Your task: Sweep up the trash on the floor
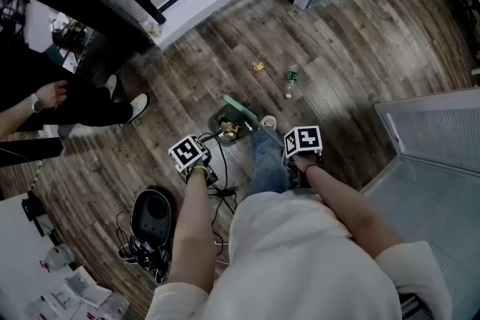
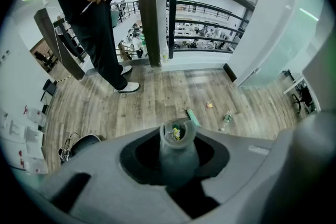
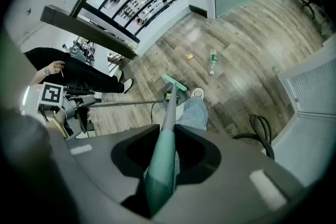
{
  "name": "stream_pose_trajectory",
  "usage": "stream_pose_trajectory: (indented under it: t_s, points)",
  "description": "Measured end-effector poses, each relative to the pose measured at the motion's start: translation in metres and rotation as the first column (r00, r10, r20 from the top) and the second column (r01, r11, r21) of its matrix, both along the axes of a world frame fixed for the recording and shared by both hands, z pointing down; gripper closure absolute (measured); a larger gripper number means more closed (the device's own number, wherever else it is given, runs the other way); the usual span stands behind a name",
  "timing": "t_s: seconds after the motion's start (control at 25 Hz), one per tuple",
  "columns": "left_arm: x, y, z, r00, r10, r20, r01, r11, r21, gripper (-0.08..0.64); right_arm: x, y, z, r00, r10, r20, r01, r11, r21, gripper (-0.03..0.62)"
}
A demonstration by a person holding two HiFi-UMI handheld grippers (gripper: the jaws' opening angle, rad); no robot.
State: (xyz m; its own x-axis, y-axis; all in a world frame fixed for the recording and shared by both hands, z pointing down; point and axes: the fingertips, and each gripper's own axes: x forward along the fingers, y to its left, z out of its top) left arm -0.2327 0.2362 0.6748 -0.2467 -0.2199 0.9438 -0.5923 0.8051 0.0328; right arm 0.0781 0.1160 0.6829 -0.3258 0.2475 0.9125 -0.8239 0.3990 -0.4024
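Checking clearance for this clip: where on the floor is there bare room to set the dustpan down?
Bare boards lie right of the bottle, up to the grey platform, and between the yellow wrapper and the white wall base. Crowded: around the dustpan and broom near the wearer's shoe, and lower left by the black round device with cables.

Bare wood-plank floor (image 1: 360, 49) lies open ahead and rightward, broken only by a small clear plastic bottle (image 1: 290, 81) and a yellow scrap (image 1: 258, 67). The long-handled dark dustpan (image 1: 227, 125) and green-handled broom (image 1: 241, 109) stand straight ahead. A bystander's black-trousered legs (image 1: 97, 109) block the left. A black round object with tangled cables (image 1: 151, 215) crowds the near left, and a pale grey slatted panel (image 1: 442, 154) bounds the floor's right edge.
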Motion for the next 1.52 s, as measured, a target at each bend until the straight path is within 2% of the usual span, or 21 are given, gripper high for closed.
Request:
stream_pose_trajectory:
  t_s: [0.12, 0.64, 0.88, 1.52]
  points:
    - [0.001, -0.006, -0.001, 1.000, 0.024, 0.005, -0.024, 1.000, -0.008, 0.471, 0.002, -0.006, -0.005, 0.999, 0.028, 0.020, -0.028, 1.000, 0.009, 0.495]
    - [0.006, -0.015, -0.004, 1.000, 0.027, 0.006, -0.026, 1.000, -0.010, 0.471, 0.015, -0.048, -0.014, 0.995, 0.096, 0.038, -0.098, 0.995, 0.031, 0.495]
    - [-0.003, -0.035, -0.009, 0.999, 0.034, 0.012, -0.033, 0.999, -0.007, 0.471, 0.013, -0.070, -0.020, 0.992, 0.123, 0.037, -0.124, 0.992, 0.036, 0.495]
    - [-0.027, -0.102, -0.011, 1.000, -0.014, -0.001, 0.014, 0.999, 0.049, 0.471, 0.012, -0.127, -0.034, 0.980, 0.199, 0.016, -0.199, 0.978, 0.065, 0.495]
